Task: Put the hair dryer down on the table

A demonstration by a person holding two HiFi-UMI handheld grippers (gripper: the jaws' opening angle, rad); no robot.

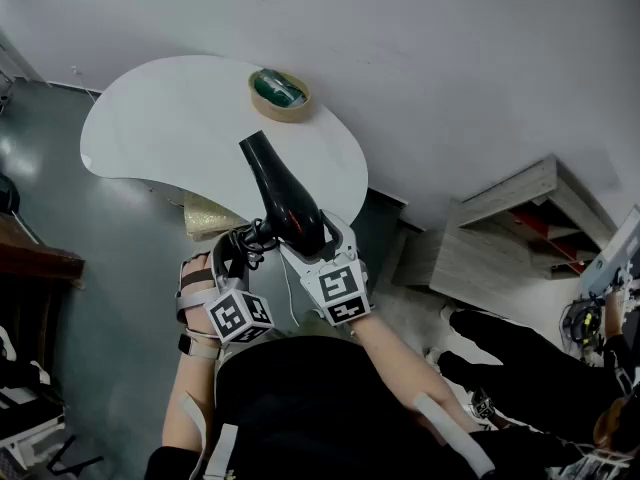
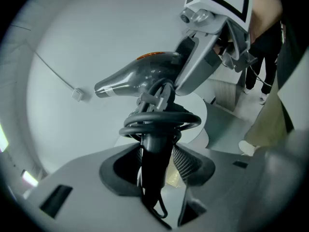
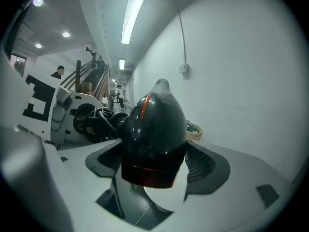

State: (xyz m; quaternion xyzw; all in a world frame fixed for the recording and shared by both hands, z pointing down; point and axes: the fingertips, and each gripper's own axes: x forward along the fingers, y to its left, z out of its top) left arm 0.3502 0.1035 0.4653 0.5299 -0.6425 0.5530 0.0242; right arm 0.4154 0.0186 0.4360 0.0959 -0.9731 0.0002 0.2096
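Observation:
A black hair dryer [image 1: 280, 193] hangs in the air over the near edge of the white rounded table [image 1: 170, 118], nozzle pointing toward the table. My left gripper [image 1: 237, 243] is shut on its handle [image 2: 154, 146], where the cord is coiled in loops. My right gripper [image 1: 315, 233] is shut on the dryer's wide rear body [image 3: 154, 129], pads against both sides. In the left gripper view the right gripper [image 2: 207, 57] clamps the dryer's body [image 2: 140, 76] from the right. The left gripper [image 3: 72, 115] and the coiled cord sit left of the dryer in the right gripper view.
A tan ring with something green inside [image 1: 279, 94] sits at the table's far edge, close to the white wall. A yellowish bundle [image 1: 210, 216] lies under the table's near edge. Wooden shelving [image 1: 520, 223] stands to the right, with a person's dark legs [image 1: 520, 363] in front of it.

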